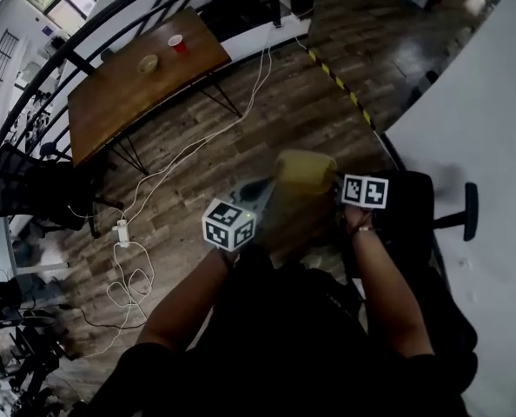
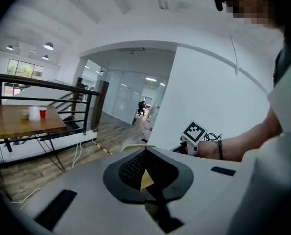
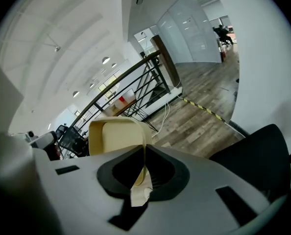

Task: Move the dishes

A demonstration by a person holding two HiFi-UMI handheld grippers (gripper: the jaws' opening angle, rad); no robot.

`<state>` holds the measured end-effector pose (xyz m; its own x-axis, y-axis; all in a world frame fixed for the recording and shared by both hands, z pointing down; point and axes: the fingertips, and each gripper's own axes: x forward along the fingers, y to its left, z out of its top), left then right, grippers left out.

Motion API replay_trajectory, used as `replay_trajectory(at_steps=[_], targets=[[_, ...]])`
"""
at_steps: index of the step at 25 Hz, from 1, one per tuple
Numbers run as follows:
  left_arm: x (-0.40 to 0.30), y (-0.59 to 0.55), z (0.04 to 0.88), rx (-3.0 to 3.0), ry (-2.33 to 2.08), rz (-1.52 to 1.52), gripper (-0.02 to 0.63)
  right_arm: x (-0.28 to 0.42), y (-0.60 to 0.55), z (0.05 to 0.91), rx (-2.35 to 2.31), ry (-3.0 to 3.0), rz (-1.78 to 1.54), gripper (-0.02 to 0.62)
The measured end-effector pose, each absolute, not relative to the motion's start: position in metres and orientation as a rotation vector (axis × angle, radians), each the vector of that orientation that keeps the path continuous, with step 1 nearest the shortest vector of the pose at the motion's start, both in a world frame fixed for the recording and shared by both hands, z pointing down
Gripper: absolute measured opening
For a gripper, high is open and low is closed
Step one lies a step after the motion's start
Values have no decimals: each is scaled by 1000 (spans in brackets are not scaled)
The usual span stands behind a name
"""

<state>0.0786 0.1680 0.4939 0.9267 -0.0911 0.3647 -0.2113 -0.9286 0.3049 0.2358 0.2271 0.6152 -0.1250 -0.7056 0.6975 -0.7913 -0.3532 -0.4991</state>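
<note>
Left hand-held gripper (image 2: 145, 156) pinching dish (image 3: 116, 136), right (image 3: 144, 151) likewise

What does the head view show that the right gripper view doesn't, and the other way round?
Only the head view: the left gripper, both forearms and white cables on the floor. Only the right gripper view: the right gripper with its jaws shut on the rim of the dish, and ceiling lamps. Both: the dish, the striped tape on the floor and the black chair.

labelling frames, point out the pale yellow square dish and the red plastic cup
pale yellow square dish (image 3: 117, 138): right gripper view, inner base
red plastic cup (image 1: 179, 43): head view, side wall
</note>
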Motion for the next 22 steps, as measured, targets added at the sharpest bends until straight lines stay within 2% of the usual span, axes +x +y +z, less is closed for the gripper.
replay_trajectory(at_steps=[11,22], targets=[[-64,40,510,2671,-426,441,-5,86,69,624,1806,-1841,1440,25],[-184,-36,519,2620,-606,371,-5,-42,-48,626,1603,-1935,1355,25]])
